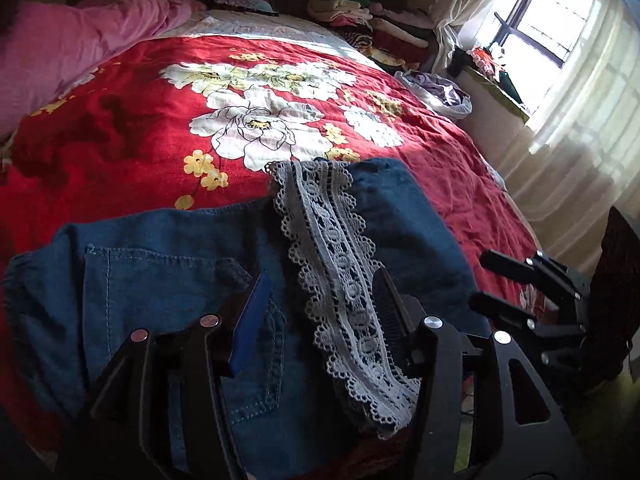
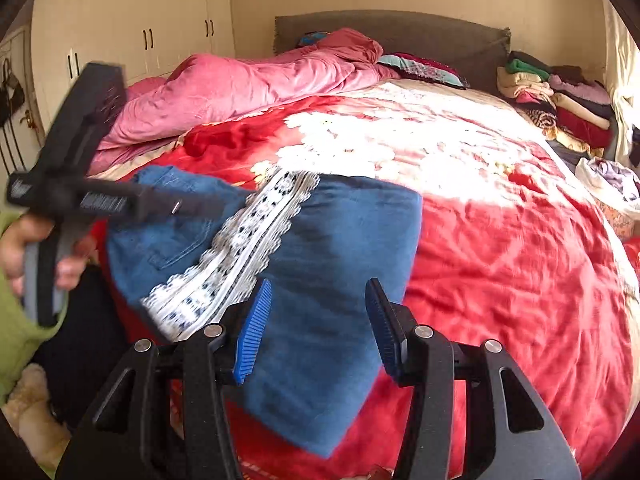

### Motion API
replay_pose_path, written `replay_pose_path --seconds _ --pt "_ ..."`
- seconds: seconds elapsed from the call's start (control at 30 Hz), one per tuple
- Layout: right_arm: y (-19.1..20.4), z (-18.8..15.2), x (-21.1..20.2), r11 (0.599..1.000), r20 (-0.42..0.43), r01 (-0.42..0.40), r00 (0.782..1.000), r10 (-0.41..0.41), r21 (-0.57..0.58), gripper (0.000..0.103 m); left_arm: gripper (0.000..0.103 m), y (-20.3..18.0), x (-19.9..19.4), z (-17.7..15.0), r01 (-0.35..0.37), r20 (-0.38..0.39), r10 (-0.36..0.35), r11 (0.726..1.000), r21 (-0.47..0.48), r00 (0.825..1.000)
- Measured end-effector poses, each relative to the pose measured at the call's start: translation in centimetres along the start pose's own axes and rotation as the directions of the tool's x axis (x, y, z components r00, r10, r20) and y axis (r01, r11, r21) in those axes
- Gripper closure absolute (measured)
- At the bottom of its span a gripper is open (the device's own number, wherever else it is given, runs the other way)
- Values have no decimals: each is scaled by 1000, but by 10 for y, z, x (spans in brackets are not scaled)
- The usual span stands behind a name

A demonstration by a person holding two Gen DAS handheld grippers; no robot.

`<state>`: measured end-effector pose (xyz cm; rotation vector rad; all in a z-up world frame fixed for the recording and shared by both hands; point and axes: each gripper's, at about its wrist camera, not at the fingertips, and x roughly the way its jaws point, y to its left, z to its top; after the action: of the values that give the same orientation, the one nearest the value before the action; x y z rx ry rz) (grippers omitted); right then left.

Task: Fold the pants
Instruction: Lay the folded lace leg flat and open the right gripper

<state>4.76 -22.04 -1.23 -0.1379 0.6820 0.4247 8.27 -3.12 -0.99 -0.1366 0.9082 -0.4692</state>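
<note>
My left tool [image 1: 320,304] stands open above the folded blue denim pants [image 1: 168,280], its two fingers apart with nothing pinched between them. The pants lie in the lower middle of the left wrist view, on the red bedspread with white and yellow flowers [image 1: 140,120], and a band of pale grey lace trim [image 1: 340,280] runs down over the denim between my fingers. A stitched back pocket shows at the lower left of that view. My right tool [image 1: 532,300] appears at the right edge there, black, off the side of the pants.

In the right wrist view my right tool [image 2: 318,328] is open as well, its blue ribbed pads [image 2: 254,332] spread over the plain denim [image 2: 340,260] in the lower centre, not pressing on it. My left tool [image 2: 80,196] is blurred at the left edge, held by my hand [image 2: 24,256] with a green sleeve [image 2: 16,332].

A rumpled pink quilt [image 2: 240,84] lies at the upper left of the bed, a stack of folded clothes [image 2: 560,96] at the upper right. A bright window with sheer curtains [image 1: 552,12] fills the upper right of the left wrist view.
</note>
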Motion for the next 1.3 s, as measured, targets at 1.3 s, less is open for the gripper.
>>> replay_pose_path --seconds 1.3 --pt "5 -54 14 996 -225 1 974 -20 -85 57 49 -24 6 -60 -115 -127 124 991 72 984"
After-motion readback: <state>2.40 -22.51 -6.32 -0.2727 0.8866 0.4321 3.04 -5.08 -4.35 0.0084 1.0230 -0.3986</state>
